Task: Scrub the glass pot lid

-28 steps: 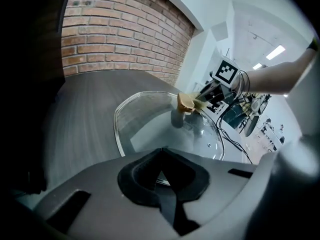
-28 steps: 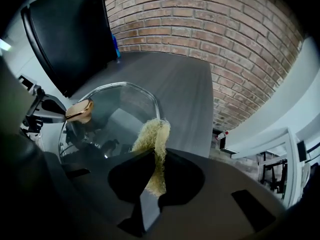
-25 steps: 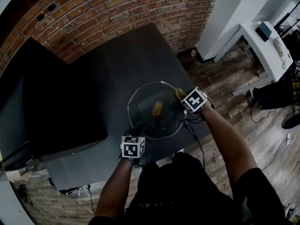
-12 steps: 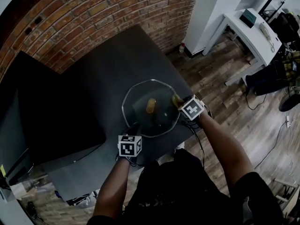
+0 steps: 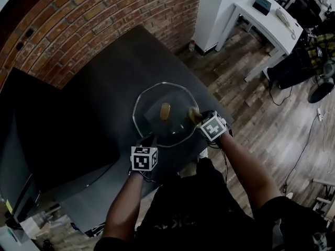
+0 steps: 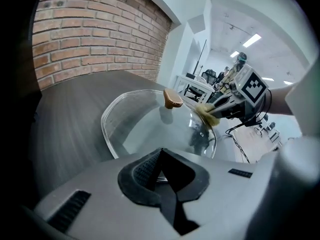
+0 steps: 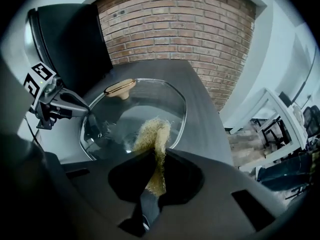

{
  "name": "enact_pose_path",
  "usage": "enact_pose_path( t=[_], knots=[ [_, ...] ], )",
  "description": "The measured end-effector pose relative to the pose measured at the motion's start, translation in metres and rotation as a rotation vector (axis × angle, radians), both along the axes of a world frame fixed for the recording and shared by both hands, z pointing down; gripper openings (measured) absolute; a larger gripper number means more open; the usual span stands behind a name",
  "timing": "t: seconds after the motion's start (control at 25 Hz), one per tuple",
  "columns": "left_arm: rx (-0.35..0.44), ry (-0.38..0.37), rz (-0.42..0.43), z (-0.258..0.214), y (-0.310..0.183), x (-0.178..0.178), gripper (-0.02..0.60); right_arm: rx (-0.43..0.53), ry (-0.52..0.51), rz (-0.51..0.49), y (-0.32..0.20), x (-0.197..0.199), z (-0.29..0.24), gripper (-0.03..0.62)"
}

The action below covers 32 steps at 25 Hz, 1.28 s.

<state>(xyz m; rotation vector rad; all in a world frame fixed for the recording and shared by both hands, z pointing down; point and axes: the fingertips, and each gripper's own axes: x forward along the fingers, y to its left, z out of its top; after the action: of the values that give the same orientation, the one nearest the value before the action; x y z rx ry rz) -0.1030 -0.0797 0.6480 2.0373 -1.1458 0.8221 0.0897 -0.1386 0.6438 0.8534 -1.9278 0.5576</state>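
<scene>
Lid [image 5: 151, 102] on table [image 5: 118, 69] | left tongs [image 6: 161, 171] grip rim | right tongs [image 7: 152, 184] press scrubber [image 7: 152, 133]

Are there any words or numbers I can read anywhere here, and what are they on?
No readable words or numbers anywhere.
Left cube, on the left gripper: black-and-white squares, a pattern, not letters.
Right cube, on the right gripper: the same kind of pattern.
Glass lid and yellow scrubber: no print.
Things on the white desk: too small to read.
</scene>
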Motion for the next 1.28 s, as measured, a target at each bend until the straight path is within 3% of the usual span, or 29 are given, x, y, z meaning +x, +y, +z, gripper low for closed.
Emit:
enact_pose_path(
  t=[0.32, 0.56, 1.0, 1.28],
  knots=[
    [0.018, 0.012, 0.083, -0.002, 0.001, 0.000, 0.034, 0.065, -0.045, 0.179, 0.033, -0.015, 0.000, 0.048],
    [0.032, 0.014, 0.111, -0.001, 0.003, 0.002, 0.034, 0.116, -0.073, 0.236, 0.061, -0.040, -0.001, 0.048],
    [0.044, -0.008, 0.120, -0.001, 0.006, 0.004, 0.034, 0.063, -0.140, 0.102, 0.094, -0.128, -0.002, 0.048],
    [0.050, -0.019, 0.128, -0.002, 0.006, 0.005, 0.034, 0.038, -0.174, 0.063, 0.095, -0.154, 0.000, 0.048]
  ],
)
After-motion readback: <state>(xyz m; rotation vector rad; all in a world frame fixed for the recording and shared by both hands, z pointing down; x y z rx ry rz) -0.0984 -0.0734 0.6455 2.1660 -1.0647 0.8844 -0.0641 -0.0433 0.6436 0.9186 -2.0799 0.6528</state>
